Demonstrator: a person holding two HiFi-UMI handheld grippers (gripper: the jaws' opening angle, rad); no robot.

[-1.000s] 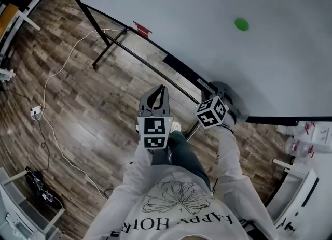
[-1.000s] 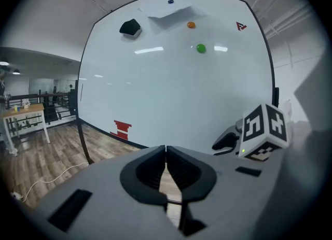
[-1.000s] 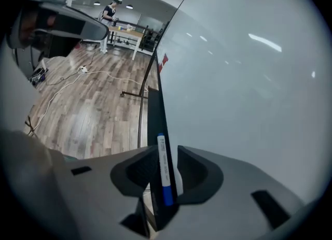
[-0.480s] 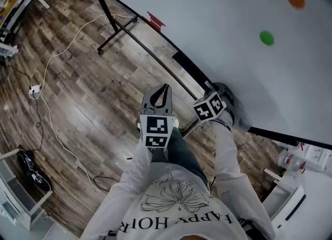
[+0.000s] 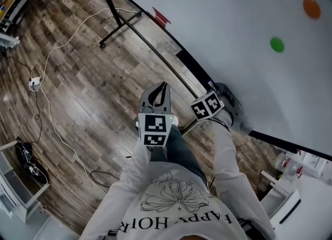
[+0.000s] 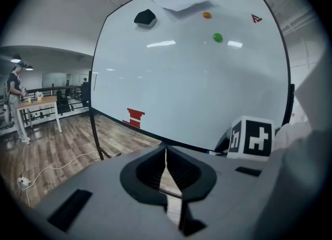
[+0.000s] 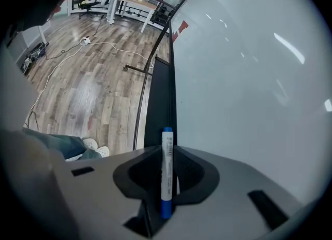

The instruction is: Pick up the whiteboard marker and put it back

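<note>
Compared with a second ago, holds the right gripper point(image 7: 167, 150) lower and nearer the bottom edge of the whiteboard point(image 5: 233, 21), its jaws just closing in from wide. Carries the left gripper point(image 6: 166, 152) slightly lower too, in much the same spot above the wooden floor point(image 5: 88, 78).

Pinches the whiteboard marker point(image 7: 166, 169) between the right jaws, lengthwise along them, with one blue end poking out past the tips and the other blue end back near the throat. Points it along the dark tray point(image 7: 158, 99) that runs under the board's bottom edge, just beside the white surface. Cannot tell whether marker and tray touch.

Presses the left jaws together, with only a thin slit of light between them and nothing caught there. Aims them toward the board's lower edge.

Shows a green magnet point(image 5: 277, 44) and an orange magnet point(image 5: 311, 7) high on the board, and a red mark point(image 5: 161, 16) close to its bottom edge. Leaves a white cable point(image 5: 57, 57) trailing across the floor, well apart from both tools.
</note>
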